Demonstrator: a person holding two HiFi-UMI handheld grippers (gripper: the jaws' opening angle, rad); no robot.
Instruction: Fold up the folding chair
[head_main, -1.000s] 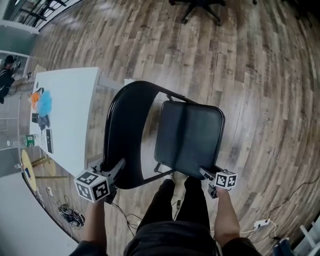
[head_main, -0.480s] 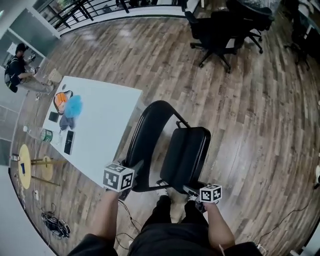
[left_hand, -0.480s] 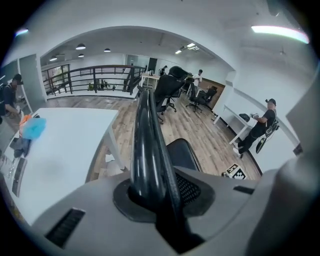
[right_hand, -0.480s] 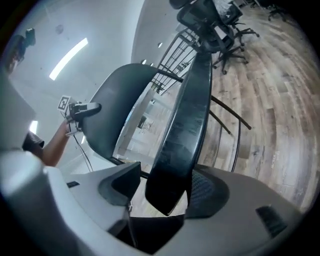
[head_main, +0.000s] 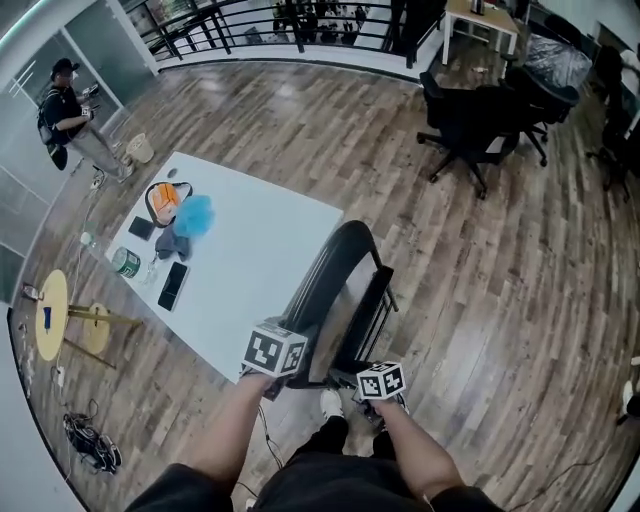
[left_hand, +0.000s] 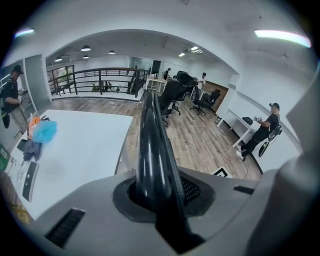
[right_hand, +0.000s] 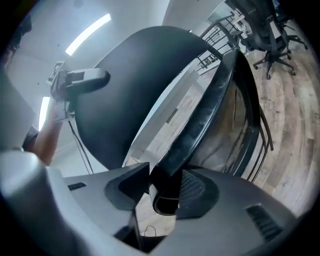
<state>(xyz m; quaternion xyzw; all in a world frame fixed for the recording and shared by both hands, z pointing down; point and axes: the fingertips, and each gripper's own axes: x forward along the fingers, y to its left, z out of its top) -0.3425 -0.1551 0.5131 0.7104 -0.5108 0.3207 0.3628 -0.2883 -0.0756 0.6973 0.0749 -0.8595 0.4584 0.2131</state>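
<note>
Wood-plank flooring (head_main: 500, 280) is being shown on every side in the head view, bounded at 12 o'clock by a black railing (head_main: 250, 20). Black office chairs (head_main: 470, 125) are being kept at 1 o'clock, and a person (head_main: 65, 100) is standing far out at 10 o'clock, well apart from the work.

A white tabletop (head_main: 270, 250) is stretched out toward 10 o'clock. Near its 9 o'clock end it is loaded with an orange item (head_main: 163, 200), a blue cloth (head_main: 195, 215), a dark phone (head_main: 173, 285) and a green can (head_main: 126, 262). A yellow round stand (head_main: 50, 315) is set on the floor at 8 o'clock.

The black folding chair (head_main: 340, 262) is being held upright at 12 o'clock, straight ahead of the wearer and just beside the tabletop's near corner. It is nearly folded, its seat (head_main: 366, 310) tipped up close against the backrest.

The left tongs (left_hand: 159, 194) are being kept clamped on the glossy tube of the backrest frame (left_hand: 150, 145), which is running straight up from between the pads toward 12 o'clock in the left gripper view.

The right tongs (right_hand: 165, 192) are being drawn together around the seat's edge, which is rising from them toward 1 o'clock in the right gripper view. That edge is lying against one pad, while a gap is being left at the other.
</note>
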